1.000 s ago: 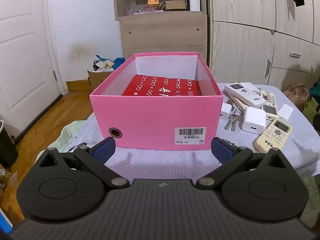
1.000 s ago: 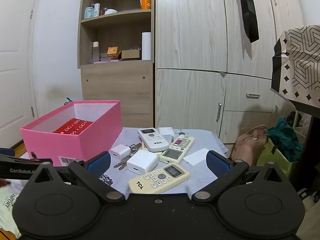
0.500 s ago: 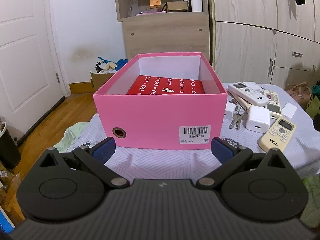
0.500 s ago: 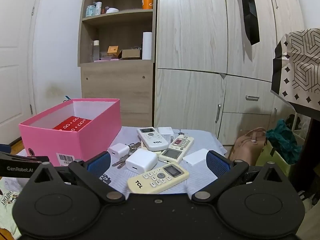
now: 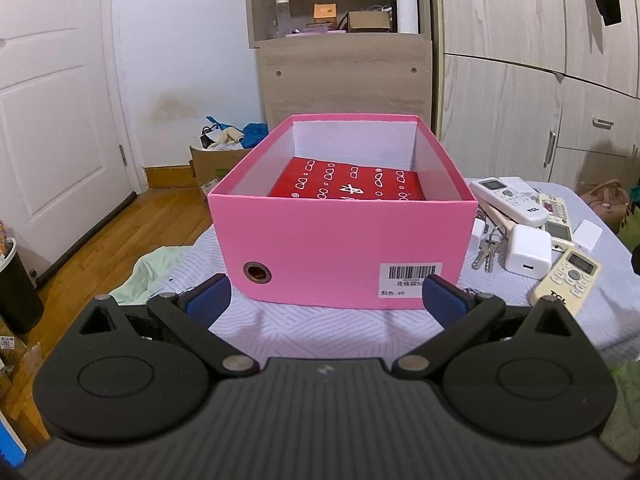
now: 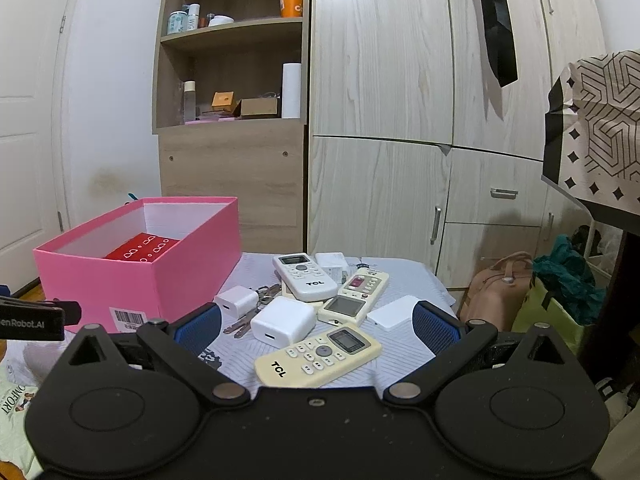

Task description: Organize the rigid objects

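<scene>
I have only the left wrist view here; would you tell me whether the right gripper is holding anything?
Observer: No, the right gripper is open and empty, with the cream TCL remote lying just ahead, between its fingers.
Operator: Thank you. Is there anything further right, beyond my frame?
Observer: Yes, a patterned paper bag sits on a raised dark surface at the far right.
Operator: And above the shelf that I can see?
Observer: A higher shelf holds an orange cup.
</scene>
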